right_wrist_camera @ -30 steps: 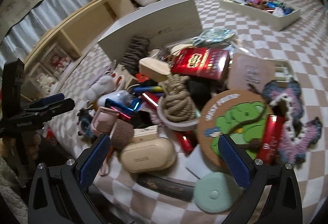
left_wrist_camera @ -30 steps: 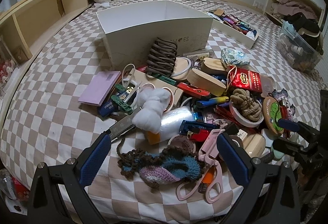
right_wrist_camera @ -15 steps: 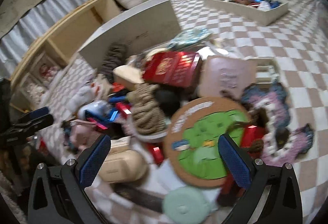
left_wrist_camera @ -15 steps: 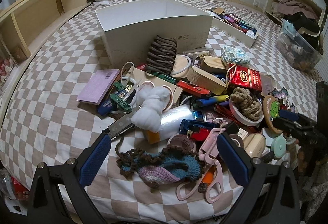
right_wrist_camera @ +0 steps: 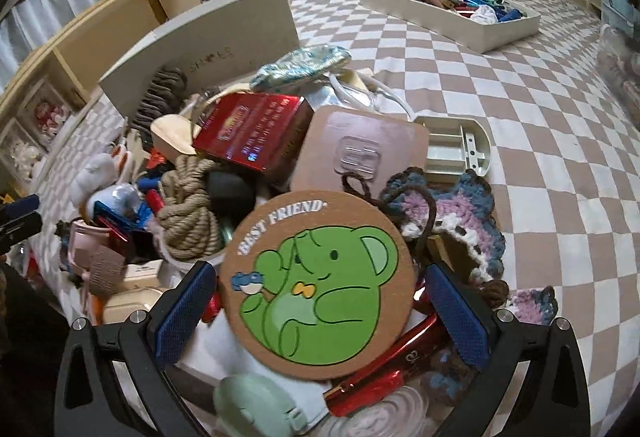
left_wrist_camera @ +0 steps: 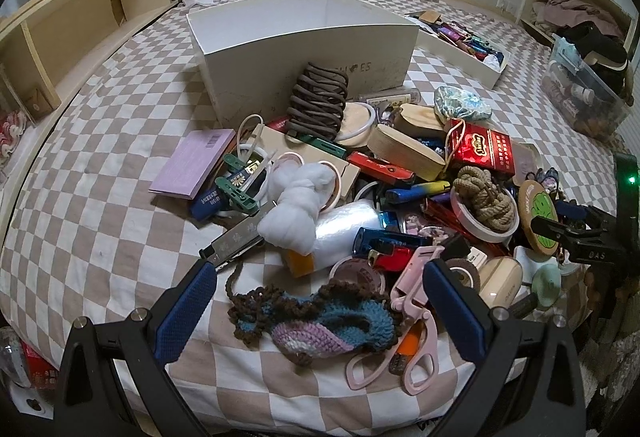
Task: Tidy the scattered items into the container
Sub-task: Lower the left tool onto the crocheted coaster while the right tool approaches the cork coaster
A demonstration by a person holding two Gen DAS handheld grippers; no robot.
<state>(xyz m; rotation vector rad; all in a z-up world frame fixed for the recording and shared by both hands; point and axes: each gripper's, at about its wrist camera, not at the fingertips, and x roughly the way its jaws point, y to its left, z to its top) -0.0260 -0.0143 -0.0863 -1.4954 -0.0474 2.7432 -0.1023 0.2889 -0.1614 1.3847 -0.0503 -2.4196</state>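
While the right gripper (right_wrist_camera: 318, 311) is closing in on the pile, its blue pads are now straddling the round cork coaster (right_wrist_camera: 316, 283) with the green bear, which a second ago was lying further ahead of the fingers. The jaws are standing wide, one pad at each edge of the disc, not yet pinching it. That looks like the coaster is being lined up as the first pick, though nothing is lifted yet.

Just beside the coaster, a coil of rope (right_wrist_camera: 188, 215) is sitting to its left, a red tube (right_wrist_camera: 384, 357) is poking out from under its lower right edge, and crocheted pieces (right_wrist_camera: 456, 215) are trailing yarn over its upper right rim; that yarn may be dragged along. A mint-green round thing (right_wrist_camera: 252, 407) is lying close below.

The left gripper (left_wrist_camera: 316, 307) is hovering wide open too, holding nothing, having barely shifted over the knitted pouch (left_wrist_camera: 316, 321) and pink scissors (left_wrist_camera: 404, 329) at the near edge of the bed.

Further out, the white box (left_wrist_camera: 304, 49), the likely container, is standing open beyond the heap on the checkered cover (left_wrist_camera: 100, 157), with most of the clutter lying between it and both grippers. A shallow tray (right_wrist_camera: 452, 11) of oddments is sitting well apart.
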